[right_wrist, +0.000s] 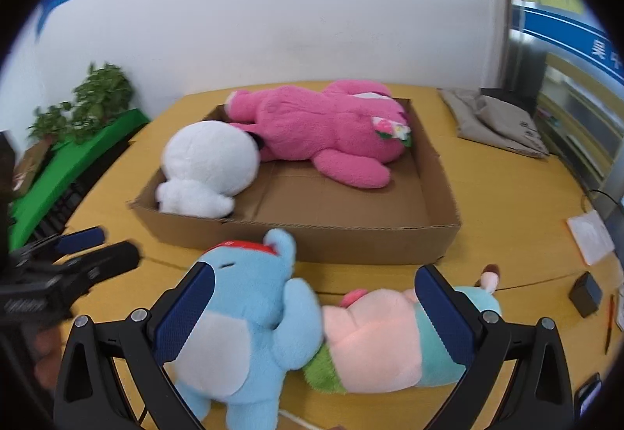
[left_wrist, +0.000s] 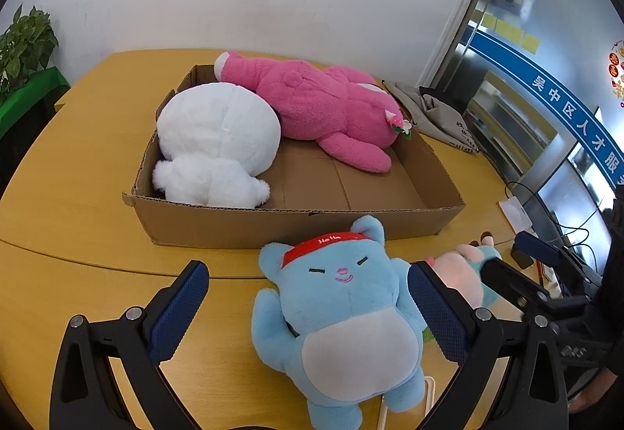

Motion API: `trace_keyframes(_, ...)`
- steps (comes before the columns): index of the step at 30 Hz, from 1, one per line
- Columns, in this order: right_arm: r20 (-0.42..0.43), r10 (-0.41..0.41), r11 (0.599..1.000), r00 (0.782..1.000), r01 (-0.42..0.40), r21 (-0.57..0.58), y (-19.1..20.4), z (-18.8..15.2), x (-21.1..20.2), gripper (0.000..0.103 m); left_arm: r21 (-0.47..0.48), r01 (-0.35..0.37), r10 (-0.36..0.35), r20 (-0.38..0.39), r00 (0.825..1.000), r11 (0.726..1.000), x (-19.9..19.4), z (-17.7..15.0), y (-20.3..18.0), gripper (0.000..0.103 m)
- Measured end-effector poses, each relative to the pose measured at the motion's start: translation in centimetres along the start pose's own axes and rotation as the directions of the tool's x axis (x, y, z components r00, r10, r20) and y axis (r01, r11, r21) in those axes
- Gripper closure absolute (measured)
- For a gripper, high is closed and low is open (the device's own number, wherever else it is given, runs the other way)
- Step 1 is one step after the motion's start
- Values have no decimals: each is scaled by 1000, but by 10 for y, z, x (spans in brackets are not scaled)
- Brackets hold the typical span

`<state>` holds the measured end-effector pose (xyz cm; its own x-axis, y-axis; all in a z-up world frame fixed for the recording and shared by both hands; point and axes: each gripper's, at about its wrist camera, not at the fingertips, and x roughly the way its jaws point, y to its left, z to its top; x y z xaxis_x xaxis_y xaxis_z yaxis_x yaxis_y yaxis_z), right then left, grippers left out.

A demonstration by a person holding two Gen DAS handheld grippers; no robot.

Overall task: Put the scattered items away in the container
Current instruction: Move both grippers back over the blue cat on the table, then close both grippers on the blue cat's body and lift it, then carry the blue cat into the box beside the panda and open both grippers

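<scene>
My left tool (left_wrist: 308,309) hangs open around the blue plush cat (left_wrist: 339,320), lying lengthwise toward the cardboard box (left_wrist: 296,225) just ahead on the bench (left_wrist: 78,172); my right tool (right_wrist: 312,317), also open, straddles both toys.

Pink plush (left_wrist: 331,106) and white plush (left_wrist: 218,141) in brown box (left_wrist: 273,225); sky-blue cat (left_wrist: 343,313) wears red headband (left_wrist: 323,242).

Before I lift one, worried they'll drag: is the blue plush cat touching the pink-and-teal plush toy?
Touching. The right wrist view shows the blue plush cat's arm pressed against the pink-and-teal plush toy.
</scene>
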<state>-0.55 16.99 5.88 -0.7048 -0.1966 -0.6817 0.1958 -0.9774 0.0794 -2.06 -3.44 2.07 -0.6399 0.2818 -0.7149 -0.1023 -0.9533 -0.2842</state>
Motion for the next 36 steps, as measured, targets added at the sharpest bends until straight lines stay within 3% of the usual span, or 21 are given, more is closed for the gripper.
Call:
trace_keyframes(5,-45,109,979,993,-115,-168,31,-31,-6,0,-17,30,-31,-60,998,999,22,-2,12,0)
trace_keyframes(7,-100,143,973,985,-159,-169,44,-44,8,0,-28,44,-47,-91,995,999,36,-3,17,0)
trace_keyframes(10,-187,145,978,971,-170,-120,57,-59,39,0,-39,94,-99,-161,982,995,60,-4,21,0)
trace_keyframes(15,-275,82,994,958,-97,-43,62,-73,87,0,-20,146,-146,-260,954,989,99,-9,21,0)
trace_keyframes(22,-304,182,983,935,-171,63,56,-75,105,4,-55,228,-234,-258,937,972,109,-19,24,1)
trace_keyframes(25,-284,206,978,936,-193,75,55,-77,104,11,-83,272,-284,-253,925,959,106,-22,27,13)
trace_keyframes(27,-267,214,977,939,-205,62,55,-76,100,21,-84,299,-311,-244,919,950,97,-21,26,28)
trace_keyframes(28,-259,216,976,941,-210,54,55,-76,97,25,-84,307,-318,-240,917,948,92,-21,25,43)
trace_keyframes(36,-168,272,962,948,-275,9,62,-66,66,32,-26,257,-258,-146,955,966,40,-10,9,45)
